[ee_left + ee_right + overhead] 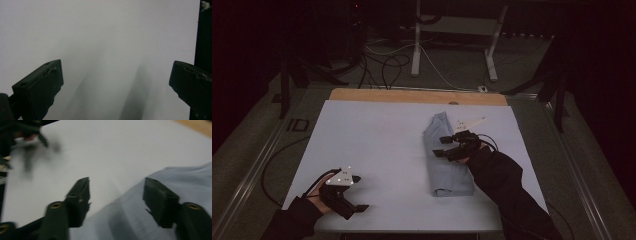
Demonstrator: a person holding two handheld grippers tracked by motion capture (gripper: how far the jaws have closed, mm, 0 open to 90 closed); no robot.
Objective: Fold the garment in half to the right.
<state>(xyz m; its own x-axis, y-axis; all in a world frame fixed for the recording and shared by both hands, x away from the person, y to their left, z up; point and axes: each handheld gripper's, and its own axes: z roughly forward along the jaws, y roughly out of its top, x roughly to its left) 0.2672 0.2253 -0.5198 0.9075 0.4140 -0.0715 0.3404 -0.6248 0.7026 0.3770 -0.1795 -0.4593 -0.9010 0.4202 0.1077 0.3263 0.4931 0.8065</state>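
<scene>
Table: a flat rectangular table (377, 140) covered by a smooth, matte white sheet, with a strip of light brown wood bare along its far edge.
Cloth: a pale blue, soft folded cloth (444, 157), a long narrow bundle lying lengthways on the right half of the table; its near end is folded into a thick, squared roll, its far end tapers. In the right gripper view its fabric (175, 195) shows fine, faint stripes and shallow creases.
Left tool: the black left tool (357, 192) sits low over the near left corner of the table, well apart from the cloth, with a grey three-cornered plate on top. In the left gripper view its 2 blocky black jaws stand wide apart over bare white sheet, with nothing between them (116, 82).
Right tool: the black right tool (441, 146) is over the middle of the cloth's right side, pointing left. In the right gripper view its 2 jaws stand apart (116, 192); one is above the cloth, the other above the white sheet just beside the cloth's edge. That view is blurred, so I cannot tell whether the jaws touch the fabric.
Sleeves: both forearms wear dark sleeves (507, 190).
Floor: grey floor beyond the table, with loose dark cables (387, 65) and a white metal frame (454, 40).
</scene>
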